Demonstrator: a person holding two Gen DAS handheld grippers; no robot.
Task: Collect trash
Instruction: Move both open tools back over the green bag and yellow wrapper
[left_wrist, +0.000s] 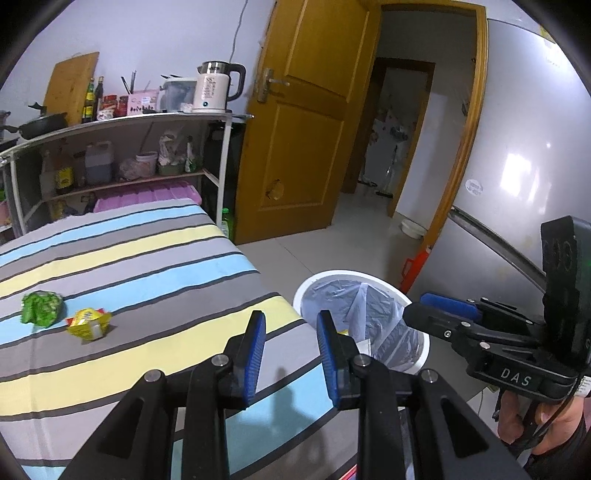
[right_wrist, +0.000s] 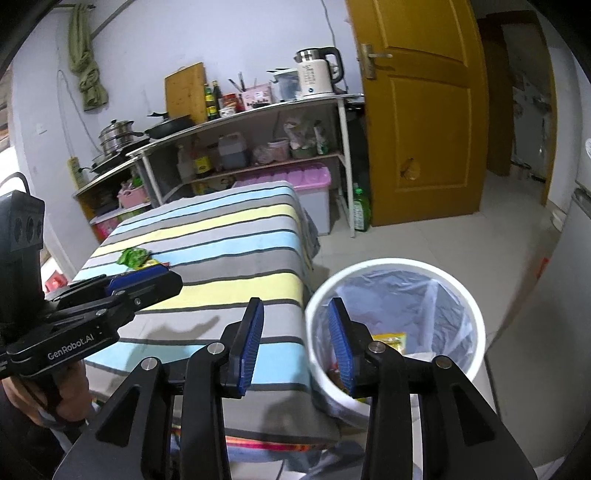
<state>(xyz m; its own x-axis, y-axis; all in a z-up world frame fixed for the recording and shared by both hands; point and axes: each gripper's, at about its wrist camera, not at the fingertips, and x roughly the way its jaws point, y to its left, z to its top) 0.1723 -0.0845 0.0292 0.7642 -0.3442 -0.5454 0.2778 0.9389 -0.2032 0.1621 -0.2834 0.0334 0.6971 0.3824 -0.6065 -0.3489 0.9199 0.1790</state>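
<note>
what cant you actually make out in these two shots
- Bin contents: right wrist view, the right gripper fingers and the liner hide all but a yellow packet.
- Yellow wrapper on the bed: print too small in the left view; the left gripper covers it in the right view.
- Green wrapper: print unreadable.

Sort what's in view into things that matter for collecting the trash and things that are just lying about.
For the job:
- green wrapper on the striped cloth
- yellow wrapper beside it
- white bin, lined, some trash already inside
- left gripper, empty
- right gripper, empty

Just lying about:
- kettle
- frying pan
- pink-lidded box
- green bottle
</note>
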